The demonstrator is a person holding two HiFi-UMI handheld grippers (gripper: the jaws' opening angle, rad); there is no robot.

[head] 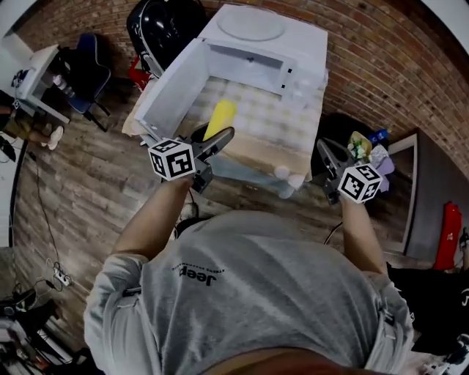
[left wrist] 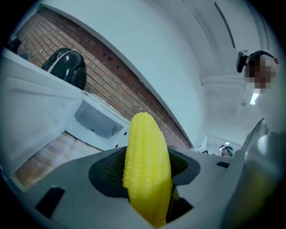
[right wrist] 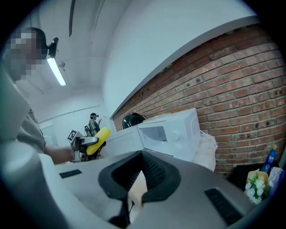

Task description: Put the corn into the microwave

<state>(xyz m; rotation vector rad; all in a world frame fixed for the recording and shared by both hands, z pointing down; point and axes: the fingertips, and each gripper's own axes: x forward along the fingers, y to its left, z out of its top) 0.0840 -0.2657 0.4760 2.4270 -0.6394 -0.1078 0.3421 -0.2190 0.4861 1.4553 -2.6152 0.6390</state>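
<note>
The yellow corn (head: 221, 117) sticks up between the jaws of my left gripper (head: 218, 140), which is shut on it in front of the white microwave (head: 297, 44). The microwave's door (head: 170, 94) hangs open to the left and the cavity (head: 245, 64) looks empty. In the left gripper view the corn (left wrist: 145, 147) fills the gap of the left gripper (left wrist: 149, 179), with the microwave (left wrist: 96, 120) beyond. My right gripper (head: 325, 151) hovers at the table's right edge; its pads (right wrist: 154, 172) meet at the tip of the right gripper (right wrist: 143, 156), with nothing between them. The right gripper view also catches the corn (right wrist: 99, 138) and the microwave (right wrist: 167, 129).
The microwave stands on a table with a checkered cloth (head: 275, 117), and a round white plate (head: 249, 22) lies on top of it. A black rounded object (head: 165, 26) sits behind on the left. A dark stand with flowers and bottles (head: 363, 146) is at the right.
</note>
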